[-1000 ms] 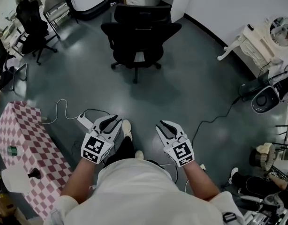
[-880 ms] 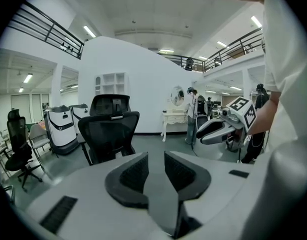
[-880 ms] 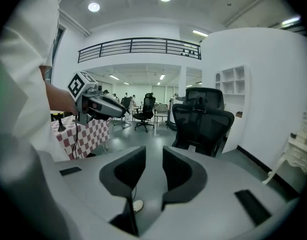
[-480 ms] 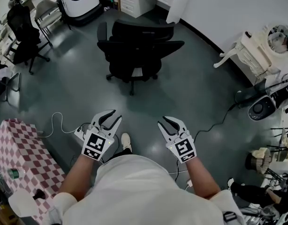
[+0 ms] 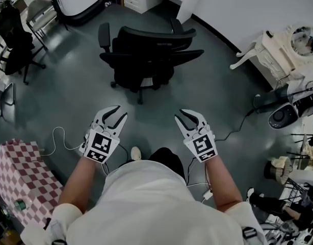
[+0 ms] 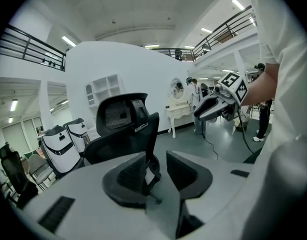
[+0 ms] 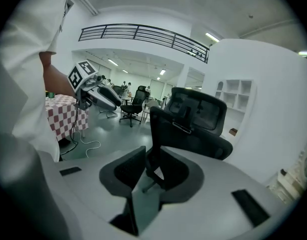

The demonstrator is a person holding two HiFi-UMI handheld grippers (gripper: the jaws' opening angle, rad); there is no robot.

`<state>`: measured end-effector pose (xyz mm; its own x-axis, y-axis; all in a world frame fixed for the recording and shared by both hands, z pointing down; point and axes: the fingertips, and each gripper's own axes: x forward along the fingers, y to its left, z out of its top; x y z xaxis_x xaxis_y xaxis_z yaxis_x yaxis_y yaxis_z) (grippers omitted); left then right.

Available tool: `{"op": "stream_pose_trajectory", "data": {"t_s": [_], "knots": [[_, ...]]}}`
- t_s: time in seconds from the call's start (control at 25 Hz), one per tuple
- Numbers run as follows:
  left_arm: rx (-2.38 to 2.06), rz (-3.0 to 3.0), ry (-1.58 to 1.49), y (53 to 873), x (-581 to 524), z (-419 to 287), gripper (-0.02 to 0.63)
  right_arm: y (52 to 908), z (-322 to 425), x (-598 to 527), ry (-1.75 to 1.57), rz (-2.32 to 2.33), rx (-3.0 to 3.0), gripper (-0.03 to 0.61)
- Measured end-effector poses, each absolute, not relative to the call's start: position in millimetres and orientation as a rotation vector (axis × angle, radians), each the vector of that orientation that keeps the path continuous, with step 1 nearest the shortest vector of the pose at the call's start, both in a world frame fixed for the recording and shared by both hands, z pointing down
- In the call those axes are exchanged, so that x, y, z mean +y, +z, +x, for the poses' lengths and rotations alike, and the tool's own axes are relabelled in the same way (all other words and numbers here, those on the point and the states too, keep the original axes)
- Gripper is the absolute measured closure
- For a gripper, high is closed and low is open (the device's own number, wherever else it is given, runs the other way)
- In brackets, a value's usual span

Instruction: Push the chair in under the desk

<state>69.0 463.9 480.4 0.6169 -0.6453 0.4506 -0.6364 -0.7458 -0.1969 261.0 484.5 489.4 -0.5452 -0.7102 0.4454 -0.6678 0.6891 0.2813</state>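
Beyond the left gripper (image 5: pixel 121 112) and right gripper (image 5: pixel 180 114) stands the chair (image 5: pixel 146 55), untouched. Their jaws, just opening, gape empty.

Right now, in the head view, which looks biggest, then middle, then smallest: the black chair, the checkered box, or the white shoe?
1. black chair: looks largest.
2. checkered box: smaller, though the picture's edge and the person's arm hide part of it.
3. white shoe: by far the smallest.
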Motion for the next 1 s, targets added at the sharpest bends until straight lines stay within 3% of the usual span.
{"op": "stream_pose_trajectory", "data": {"t_s": [0.56, 1.0], "knots": [[1.195, -2.596, -0.976, 466, 318, 90, 0.448, 472, 299, 307, -0.403, 0.798, -2.264, 0.491], [1.087, -2.386, -1.195, 479, 242, 109, 0.413, 488, 295, 231, -0.586, 0.54, -2.219, 0.457]]}}
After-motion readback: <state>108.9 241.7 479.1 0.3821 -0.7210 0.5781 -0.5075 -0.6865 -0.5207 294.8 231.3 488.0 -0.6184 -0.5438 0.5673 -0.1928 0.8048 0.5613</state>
